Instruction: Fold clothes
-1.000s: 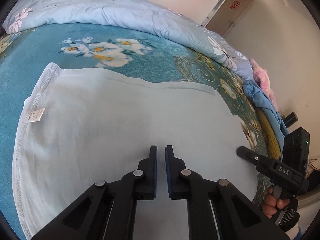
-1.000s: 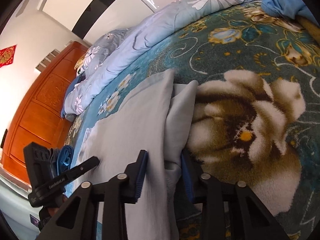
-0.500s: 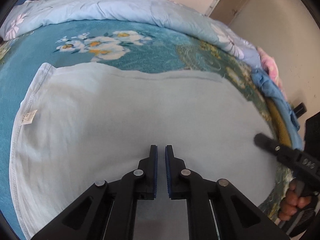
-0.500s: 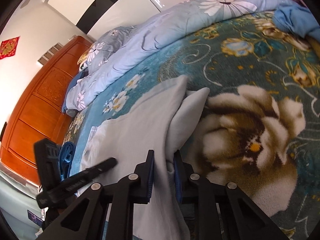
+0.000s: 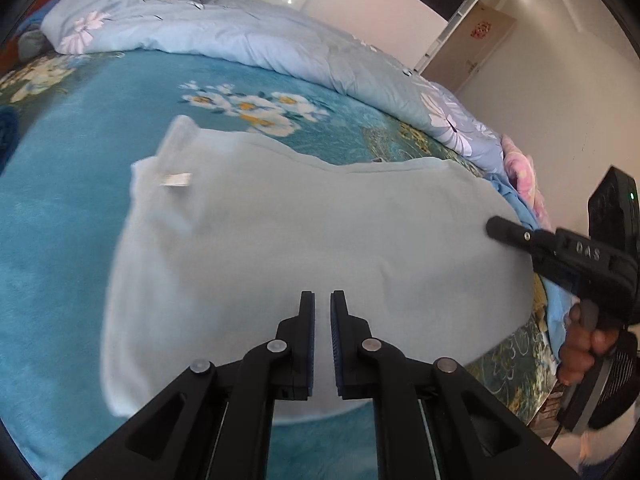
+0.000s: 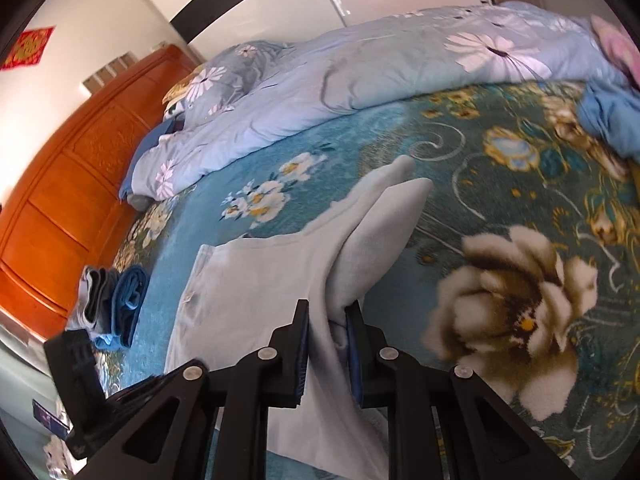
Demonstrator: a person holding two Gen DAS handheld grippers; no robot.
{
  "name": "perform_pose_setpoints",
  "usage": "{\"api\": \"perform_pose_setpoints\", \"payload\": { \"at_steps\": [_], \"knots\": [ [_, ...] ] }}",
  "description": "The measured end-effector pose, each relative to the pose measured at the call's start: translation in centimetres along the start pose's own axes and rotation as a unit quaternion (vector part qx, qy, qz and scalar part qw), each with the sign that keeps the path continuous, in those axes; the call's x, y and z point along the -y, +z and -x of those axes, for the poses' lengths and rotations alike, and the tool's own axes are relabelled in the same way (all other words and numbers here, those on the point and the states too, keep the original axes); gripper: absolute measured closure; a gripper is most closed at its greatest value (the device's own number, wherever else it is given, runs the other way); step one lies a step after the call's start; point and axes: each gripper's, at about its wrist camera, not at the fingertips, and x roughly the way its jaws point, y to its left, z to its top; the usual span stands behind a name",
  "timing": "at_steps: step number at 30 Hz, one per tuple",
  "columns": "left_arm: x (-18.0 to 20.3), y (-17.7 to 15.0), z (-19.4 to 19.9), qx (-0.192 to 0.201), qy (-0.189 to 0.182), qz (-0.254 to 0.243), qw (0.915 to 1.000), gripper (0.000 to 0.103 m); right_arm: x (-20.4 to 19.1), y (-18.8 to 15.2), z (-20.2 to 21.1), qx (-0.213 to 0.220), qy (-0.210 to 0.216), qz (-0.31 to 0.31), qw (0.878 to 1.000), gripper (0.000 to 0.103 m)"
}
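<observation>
The bed blanket (image 5: pixel 60 240) is the biggest thing: fuzzy, teal-blue w/ white daisies and, on the R side, big cream-and-brown flowers (image 6: pixel 516 304). Along its far edge lies a puffy light-blue quilt (image 5: pixel 248 40) w/ white flower prints. Behind the bed's head end stands an orange wood headboard (image 6: pixel 68 200).

Next biggest is the shirt (image 5: pixel 320 240), pale grey-blue, soft, plain. It lies in the middle of the blanket, mostly flat, folded over on itself. A small white tag (image 5: pixel 176 180) shows near the neck end, far L in the left wrist view. Its stitched hem runs along that end. The R end of the shirt is bunched up and lifted; two layers rise off the blanket like a tent in the right wrist view.

The right gripper (image 6: pixel 327 350) has that bunched end pinched between its blue pads, jaws nearly together w/ cloth filling the gap. A hand (image 5: pixel 584 344) holds its handle, seen from the left wrist cam.

The left gripper (image 5: pixel 322 340) is above the near edge of the shirt, its fingers almost together w/ just a thin slit. Can't tell if any cloth is in it; none shows between the pads.

Smaller stuff: a rumpled blue garment (image 6: pixel 608 120) and a bit of pink cloth (image 6: pixel 616 48) sit at the blanket's far R edge. Near the headboard, a pile of folded clothes (image 6: pixel 108 304), blue and grey, rests on the blanket.
</observation>
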Motion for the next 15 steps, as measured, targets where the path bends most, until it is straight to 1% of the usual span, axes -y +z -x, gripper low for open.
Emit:
{"api": "perform_pose_setpoints", "payload": {
  "at_steps": [4,9,12,15],
  "knots": [
    [-2.4,-0.5,3.0,0.023,0.001,0.022,0.9995,0.095,-3.1,0.9,0.1,-0.009,-0.015,0.037,0.999,0.085],
    [-5.8,-1.1,5.8,0.049,0.002,0.065,0.9967,0.095,-7.8,1.9,-0.4,-0.019,-0.037,0.083,0.996,0.086],
    [-7.5,-1.7,7.0,0.057,0.004,0.085,0.9948,0.095,-10.3,2.3,-1.3,-0.024,-0.042,0.103,0.993,0.086],
    [-9.1,-2.4,7.7,0.06,0.006,0.107,0.9924,0.094,-12.8,1.6,-3.2,-0.039,-0.041,0.121,0.991,0.086]
  ]
}}
